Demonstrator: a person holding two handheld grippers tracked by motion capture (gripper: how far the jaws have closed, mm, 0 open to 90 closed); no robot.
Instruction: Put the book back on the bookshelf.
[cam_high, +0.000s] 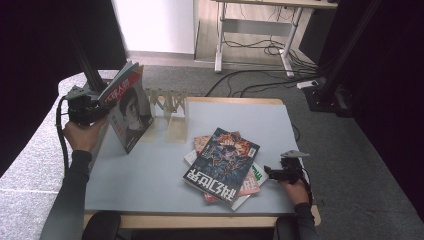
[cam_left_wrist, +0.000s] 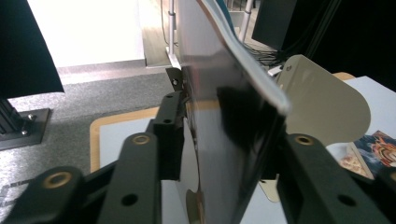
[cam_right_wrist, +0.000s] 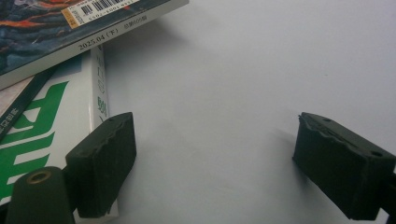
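Note:
A magazine (cam_high: 129, 107) with a face on its cover stands on edge at the table's left, beside a pale slotted rack (cam_high: 170, 103). My left gripper (cam_high: 97, 109) is at its spine side. In the left gripper view the magazine (cam_left_wrist: 210, 56) rises between the jaws of my left gripper (cam_left_wrist: 229, 135), with a thin gap at the left pad (cam_left_wrist: 172, 135), so the jaws stand open around it. My right gripper (cam_high: 269, 173) rests open on the table, just right of a pile of magazines (cam_high: 222, 162). Between the jaws of the right gripper (cam_right_wrist: 215, 158) there is only bare tabletop.
A rounded divider of the rack (cam_left_wrist: 322, 107) shows behind the upright magazine. The pile's green-and-white magazine (cam_right_wrist: 42, 140) lies against my right gripper's left pad, under a dark-covered one (cam_right_wrist: 56, 28). The grey tabletop (cam_high: 150, 175) has wooden edges. Desk legs and cables lie beyond.

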